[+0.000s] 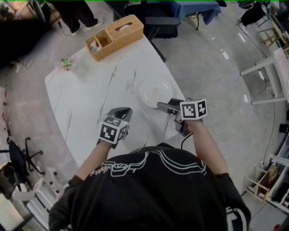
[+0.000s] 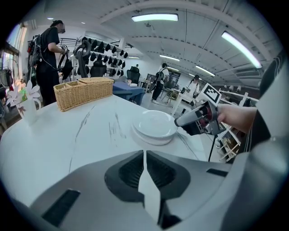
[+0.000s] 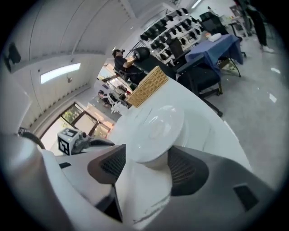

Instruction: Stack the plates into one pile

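A pile of white plates [image 1: 155,90] rests on the white marble table [image 1: 86,103], right of its middle. My right gripper [image 1: 163,106] reaches the pile's near edge. In the right gripper view its jaws stand wide apart [image 3: 146,157], with the near rim of the plates [image 3: 156,128] between them and the pads not pressing on it. My left gripper [image 1: 125,110] hovers over bare table to the left of the pile. Its jaws [image 2: 144,154] meet in a thin slit with nothing in them. The left gripper view shows the plates [image 2: 153,124] ahead and the right gripper [image 2: 186,119] beside them.
A wicker basket [image 1: 115,36] stands at the table's far edge, and a small flower ornament [image 1: 67,63] at the far left corner. A dark chair [image 1: 162,22] stands beyond the table, and a person [image 1: 81,13] beyond the basket. The table's right edge runs close by the plates.
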